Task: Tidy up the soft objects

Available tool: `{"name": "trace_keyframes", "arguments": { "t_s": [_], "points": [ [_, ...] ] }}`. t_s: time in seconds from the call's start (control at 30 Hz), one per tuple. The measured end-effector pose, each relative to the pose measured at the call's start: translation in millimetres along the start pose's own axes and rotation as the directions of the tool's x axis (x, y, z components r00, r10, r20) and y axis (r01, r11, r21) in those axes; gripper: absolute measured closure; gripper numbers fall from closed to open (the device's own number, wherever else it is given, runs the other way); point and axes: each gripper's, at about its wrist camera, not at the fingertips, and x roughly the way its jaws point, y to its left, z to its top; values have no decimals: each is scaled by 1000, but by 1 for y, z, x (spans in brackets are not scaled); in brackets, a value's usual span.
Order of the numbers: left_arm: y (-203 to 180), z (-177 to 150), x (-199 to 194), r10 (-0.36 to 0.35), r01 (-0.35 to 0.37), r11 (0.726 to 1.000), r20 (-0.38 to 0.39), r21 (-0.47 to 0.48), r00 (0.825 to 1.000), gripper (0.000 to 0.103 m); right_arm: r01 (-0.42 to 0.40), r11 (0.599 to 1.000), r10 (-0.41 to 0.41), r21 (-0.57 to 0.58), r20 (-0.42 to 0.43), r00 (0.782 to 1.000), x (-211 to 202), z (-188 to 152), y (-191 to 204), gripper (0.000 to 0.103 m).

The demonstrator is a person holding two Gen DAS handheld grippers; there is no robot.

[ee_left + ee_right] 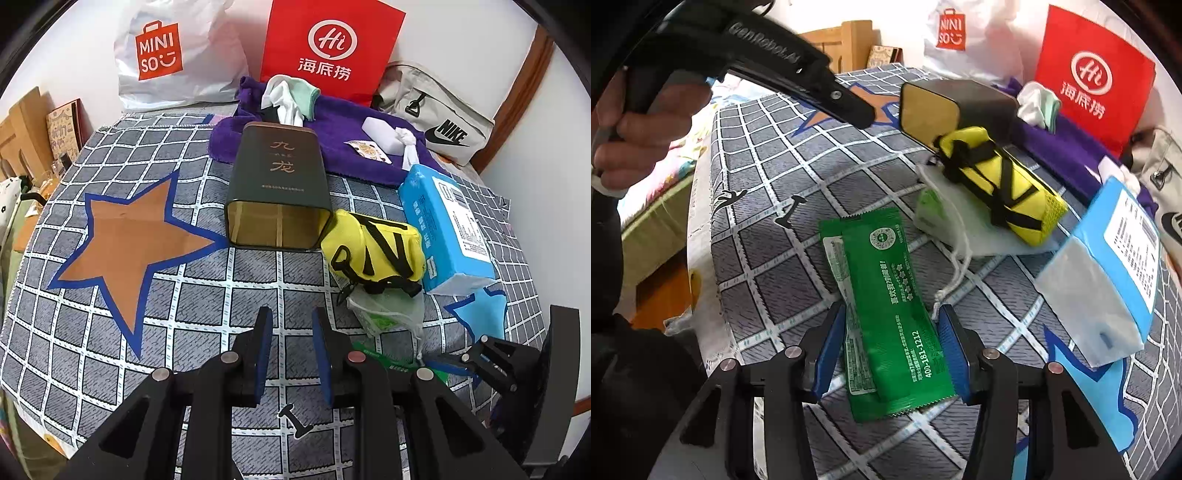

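White walls stand behind a surface (110, 295) covered in a grey checked cloth with an orange star (129, 240); at the far edge lean a white Miniso bag (173, 55) and a red bag (332, 44); a purple towel (332, 133) lies in front of them, with a dark tin (277, 184) on its side; near the right edge sit a yellow pouch (373, 251) and a blue tissue pack (447, 229); the left gripper (291, 332) hangs with jaws a little apart, holding nothing; the right gripper (890, 354) has jaws wide apart on either side of a green packet (886, 310) lying flat near the front edge.
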Motion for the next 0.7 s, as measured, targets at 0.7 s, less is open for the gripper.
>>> {"name": "trace_keyframes", "arguments": {
  "t_s": [0.7],
  "points": [
    [-30,29,32,-113,117,992,59,-54,992,82,165,927,-166,337,-27,986,-64,-83,-66,69]
  ]
}}
